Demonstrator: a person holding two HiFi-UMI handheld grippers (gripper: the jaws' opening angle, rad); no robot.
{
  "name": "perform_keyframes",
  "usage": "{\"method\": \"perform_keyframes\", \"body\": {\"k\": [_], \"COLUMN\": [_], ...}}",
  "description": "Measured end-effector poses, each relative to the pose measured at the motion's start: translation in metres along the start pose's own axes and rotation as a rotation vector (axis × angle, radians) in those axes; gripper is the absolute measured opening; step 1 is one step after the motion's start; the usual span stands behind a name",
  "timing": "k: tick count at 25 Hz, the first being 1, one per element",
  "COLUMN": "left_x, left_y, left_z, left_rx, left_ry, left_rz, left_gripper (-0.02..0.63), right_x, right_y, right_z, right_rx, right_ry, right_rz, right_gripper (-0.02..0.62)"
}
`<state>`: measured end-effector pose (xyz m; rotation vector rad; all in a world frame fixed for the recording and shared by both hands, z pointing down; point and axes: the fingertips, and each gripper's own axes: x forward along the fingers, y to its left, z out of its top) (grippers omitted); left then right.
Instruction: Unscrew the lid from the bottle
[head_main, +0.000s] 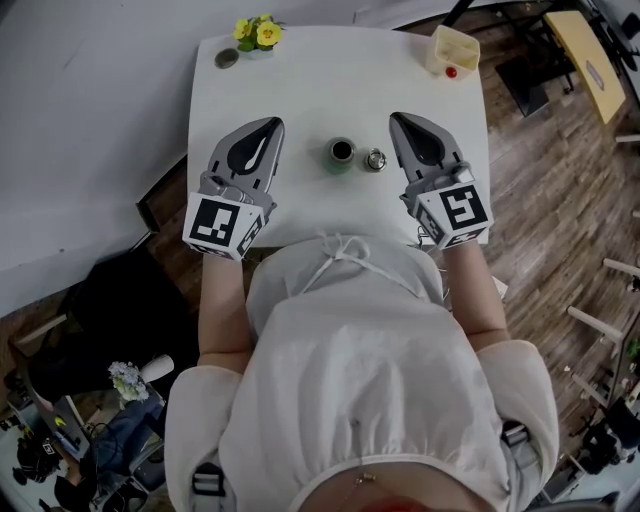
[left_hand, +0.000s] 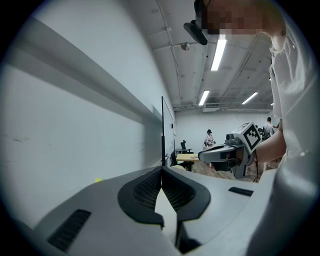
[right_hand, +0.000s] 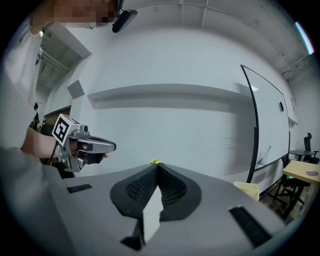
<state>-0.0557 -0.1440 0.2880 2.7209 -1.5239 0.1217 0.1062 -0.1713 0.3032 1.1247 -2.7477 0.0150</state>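
Claws were both pressed together with nothing between them: left claw (head_main: 270, 126) and right claw (head_main: 397, 119), over the white worktop (head_main: 300, 90). Between them stood the open bottle (head_main: 342, 153), its lid (head_main: 375, 159) just beside it. Flowers (head_main: 257, 33) sat at the far edge.

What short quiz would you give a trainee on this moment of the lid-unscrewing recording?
1. True or false: the small silver metal lid is screwed onto the green round bottle.
2. Pick one: the left gripper and the right gripper are A) both shut and empty, B) both open, C) both shut on the bottle.
3. Fill in: in the head view, the yellow flowers stand at the far ___ corner of the white table.

Key: 1 false, the lid stands on the table beside the open bottle. 2 A. 3 left.
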Motion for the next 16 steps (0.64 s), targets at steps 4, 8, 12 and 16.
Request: {"method": "perform_keyframes", "body": {"k": [4, 8, 12, 16], "left_x": [-0.003, -0.007, -0.01, -0.014], "left_y": [0.0, -0.006, -0.01, -0.014], "left_z": [-0.001, 0.001, 0.002, 0.001], "left_rx": [0.012, 0.009, 0.009, 0.014], "left_ry": [0.007, 0.001, 0.005, 0.007], "left_rz": [0.012, 0.005, -0.002, -0.004], "left_gripper": [0.02, 0.02, 0.02, 0.02], "right_x": [-0.003, -0.007, -0.009, -0.013], "right_y": [-0.001, 0.006, 0.011, 0.016], "right_z": [-0.002, 0.003, 0.004, -0.001], "right_rx": [0.0, -0.007, -0.007, -0.002], "right_ry": [-0.001, -0.017, -0.027, -0.022], "right_rz": [-0.014, -0.01, -0.019, -0.018], "right_gripper": [0.002, 0.002, 0.0, 0.0]}}
